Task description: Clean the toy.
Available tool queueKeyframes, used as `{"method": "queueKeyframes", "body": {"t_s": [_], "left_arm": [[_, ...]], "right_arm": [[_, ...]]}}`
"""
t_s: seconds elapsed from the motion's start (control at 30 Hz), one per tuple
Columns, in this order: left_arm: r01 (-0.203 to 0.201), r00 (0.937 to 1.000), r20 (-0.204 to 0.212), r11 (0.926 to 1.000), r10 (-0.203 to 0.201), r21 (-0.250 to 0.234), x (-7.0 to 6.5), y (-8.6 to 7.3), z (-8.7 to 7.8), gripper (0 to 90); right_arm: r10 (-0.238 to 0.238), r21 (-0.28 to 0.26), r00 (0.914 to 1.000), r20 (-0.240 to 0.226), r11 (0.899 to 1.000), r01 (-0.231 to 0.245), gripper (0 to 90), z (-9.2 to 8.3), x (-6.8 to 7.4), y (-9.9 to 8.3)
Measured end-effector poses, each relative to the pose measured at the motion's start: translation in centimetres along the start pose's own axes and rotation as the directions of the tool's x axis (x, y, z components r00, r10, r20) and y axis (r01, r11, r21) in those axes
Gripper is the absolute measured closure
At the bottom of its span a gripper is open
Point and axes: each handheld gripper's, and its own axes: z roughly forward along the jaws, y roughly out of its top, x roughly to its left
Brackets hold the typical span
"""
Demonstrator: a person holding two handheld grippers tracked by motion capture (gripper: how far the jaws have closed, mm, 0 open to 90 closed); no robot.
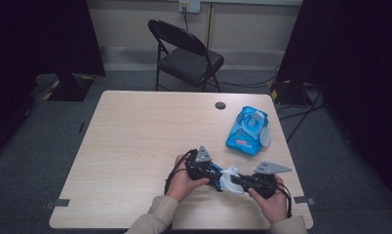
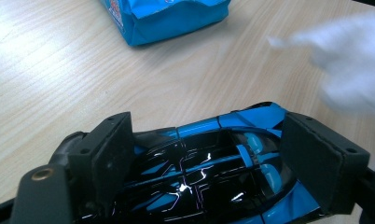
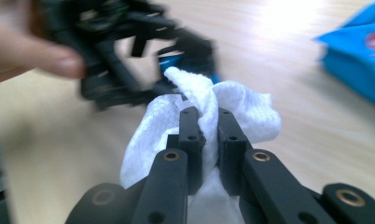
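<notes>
**Wipe slipping, car twisting**

Left gripper (image 2: 202, 154) clamped across glossy black-and-blue toy car (image 2: 209, 168); right gripper (image 3: 208, 126) pinching crumpled white wet wipe (image 3: 251, 112), just beside the car's end. Risks: thin pinch losing the wipe mid-rub; hard push levering the car out (smooth shell). Blue plastic wipe pack (image 1: 247, 129) beyond both, on pale wooden table (image 1: 135, 136).

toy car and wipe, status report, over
Left gripper clamped on blue-black toy car. Right gripper shut on white wipe, close beside the car. Wipes pack lies apart, nothing in the way.
</notes>
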Motion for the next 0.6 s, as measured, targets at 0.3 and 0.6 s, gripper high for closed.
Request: {"method": "queueKeyframes", "body": {"t_s": [0.3,0.6], "left_arm": [[0.000,1.0000,0.006,1.0000,0.000,-0.006,0.0,-0.1,0.0,17.8],[0.001,1.0000,0.010,0.9999,-0.001,-0.011,0.1,-0.2,0.0,17.7]], "right_arm": [[0.042,0.031,0.9934,0.107,0.999,-0.045,83.7,1.6,-2.6,-0.8],[0.002,0.084,0.9950,0.100,0.996,-0.011,83.6,3.5,-1.6,-1.9]]}}
